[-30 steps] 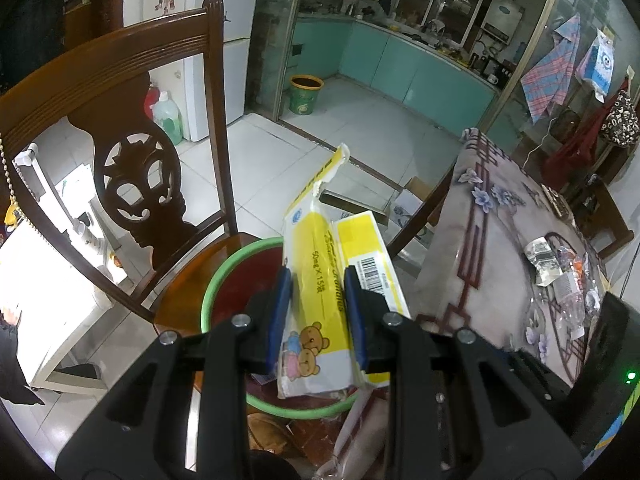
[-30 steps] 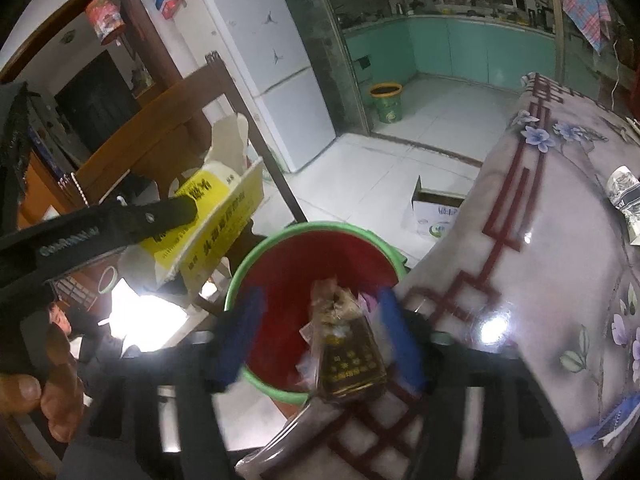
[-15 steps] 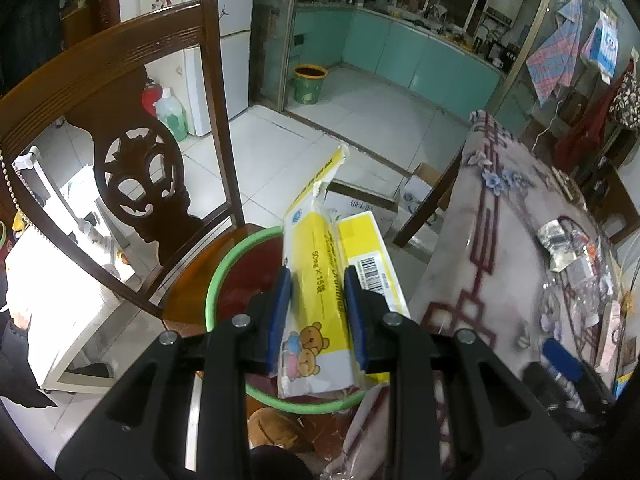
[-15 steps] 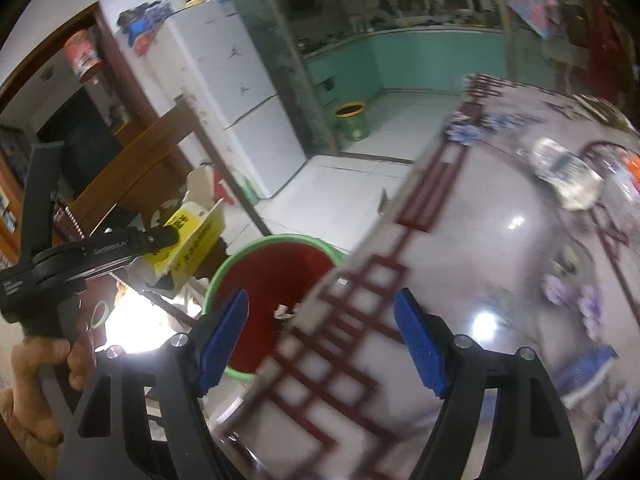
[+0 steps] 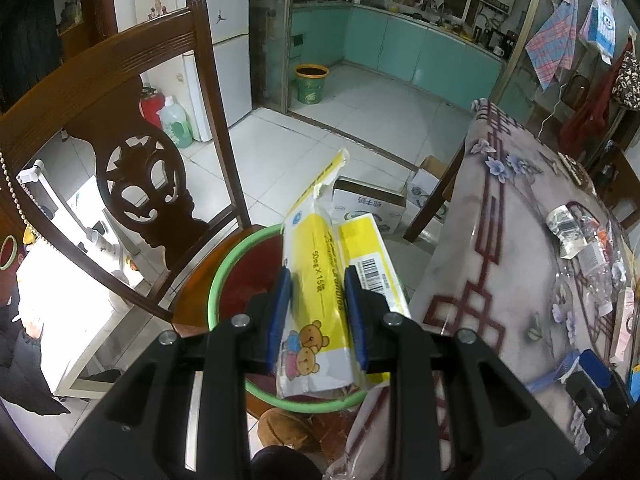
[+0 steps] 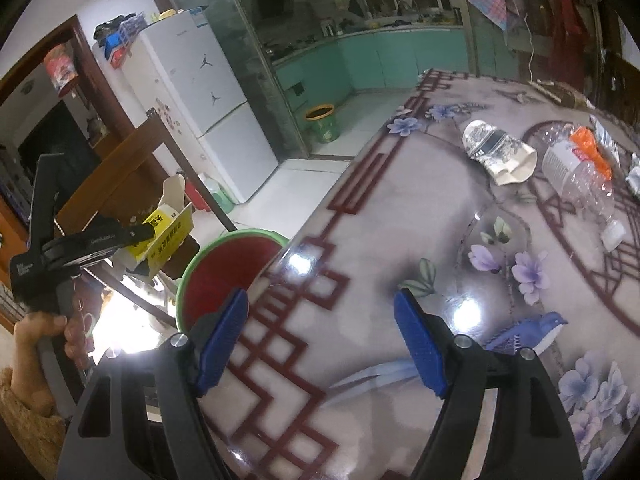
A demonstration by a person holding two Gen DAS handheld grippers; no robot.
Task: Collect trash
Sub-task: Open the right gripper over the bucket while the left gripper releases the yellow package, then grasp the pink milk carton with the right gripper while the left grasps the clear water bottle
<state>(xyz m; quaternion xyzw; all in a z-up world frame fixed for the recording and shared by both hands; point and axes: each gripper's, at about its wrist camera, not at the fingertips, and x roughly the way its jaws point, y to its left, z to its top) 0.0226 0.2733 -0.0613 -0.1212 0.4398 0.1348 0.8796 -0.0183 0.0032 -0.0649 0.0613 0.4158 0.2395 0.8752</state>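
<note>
Since the earlier frame the right gripper (image 6: 320, 344) has swung from the red bin (image 6: 224, 276) to the table (image 6: 400, 208), jaws wide and empty. The left gripper (image 5: 318, 312) stays clamped on the yellow box (image 5: 320, 300) above the bin. Step in hand: dropping the box; next, the left jaws likely part, while the right reaches toward the plastic bottle (image 6: 576, 176).
</note>
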